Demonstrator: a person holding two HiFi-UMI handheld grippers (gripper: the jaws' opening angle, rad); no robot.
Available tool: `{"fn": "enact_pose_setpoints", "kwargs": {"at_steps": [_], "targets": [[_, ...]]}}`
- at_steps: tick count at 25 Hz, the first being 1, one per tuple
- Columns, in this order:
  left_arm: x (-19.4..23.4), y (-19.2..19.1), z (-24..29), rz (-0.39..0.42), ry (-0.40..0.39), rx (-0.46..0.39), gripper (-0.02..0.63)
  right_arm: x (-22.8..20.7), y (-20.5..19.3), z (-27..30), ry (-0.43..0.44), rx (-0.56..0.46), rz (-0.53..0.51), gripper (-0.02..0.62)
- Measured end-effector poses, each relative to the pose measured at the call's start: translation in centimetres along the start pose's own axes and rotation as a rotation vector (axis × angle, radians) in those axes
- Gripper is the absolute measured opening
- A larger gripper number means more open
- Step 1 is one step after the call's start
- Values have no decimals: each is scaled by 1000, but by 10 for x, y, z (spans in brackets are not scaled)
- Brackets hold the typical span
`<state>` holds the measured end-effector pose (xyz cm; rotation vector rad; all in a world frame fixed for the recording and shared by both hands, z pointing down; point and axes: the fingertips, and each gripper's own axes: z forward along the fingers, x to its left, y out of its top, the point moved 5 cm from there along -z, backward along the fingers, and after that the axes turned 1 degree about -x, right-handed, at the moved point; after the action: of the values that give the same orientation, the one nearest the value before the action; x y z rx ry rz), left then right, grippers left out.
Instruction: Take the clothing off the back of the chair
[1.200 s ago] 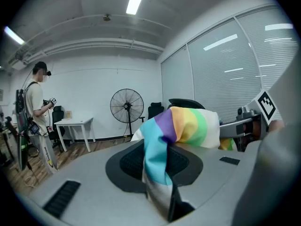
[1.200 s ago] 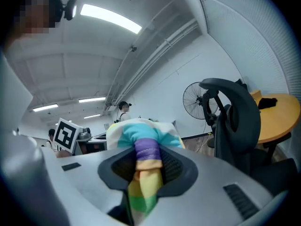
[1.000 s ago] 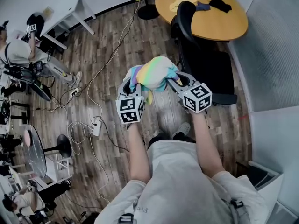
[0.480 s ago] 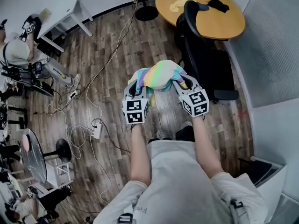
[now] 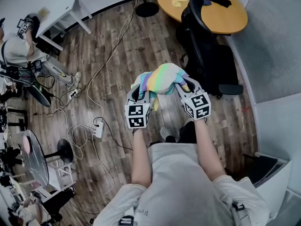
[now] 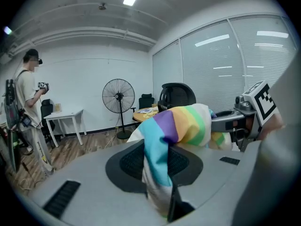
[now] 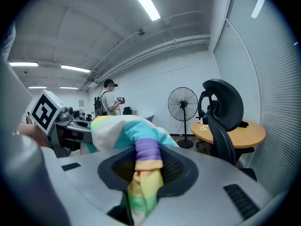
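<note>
A rainbow-striped piece of clothing (image 5: 162, 78) hangs in the air between my two grippers, clear of the black office chair (image 5: 203, 46) behind it to the right. My left gripper (image 5: 142, 90) is shut on one bunched end of the clothing (image 6: 162, 140), which droops through its jaws. On the other end (image 7: 141, 168) my right gripper (image 5: 180, 83) is shut. The left gripper view (image 6: 164, 192) shows the right gripper (image 6: 244, 119) across the cloth. From the right gripper view (image 7: 141, 194), the chair (image 7: 223, 114) stands empty-backed at the right.
A round wooden table (image 5: 225, 18) carrying several other garments stands behind the chair. Cables and a power strip (image 5: 98, 128) lie on the wood floor to the left. Also around are a standing fan (image 6: 118, 96), a white table (image 5: 61, 18) and another person (image 5: 21, 51).
Both grippers have drawn back from the chair toward the person's body and sunk a little, carrying the clothing with them. The gap between clothing and chair has widened.
</note>
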<state>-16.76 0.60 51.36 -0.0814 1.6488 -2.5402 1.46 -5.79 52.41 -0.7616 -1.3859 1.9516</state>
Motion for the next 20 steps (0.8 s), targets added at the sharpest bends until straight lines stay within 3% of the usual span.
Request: {"fn": "enact_pose_setpoints", "kwargs": {"at_steps": [7, 20], "targets": [[0, -21, -6, -43, -8, 13, 98, 7, -14, -2, 32, 42, -33, 118], [5, -24, -16, -61, -10, -4, 100, 16, -15, -2, 57, 52, -60, 118]]}}
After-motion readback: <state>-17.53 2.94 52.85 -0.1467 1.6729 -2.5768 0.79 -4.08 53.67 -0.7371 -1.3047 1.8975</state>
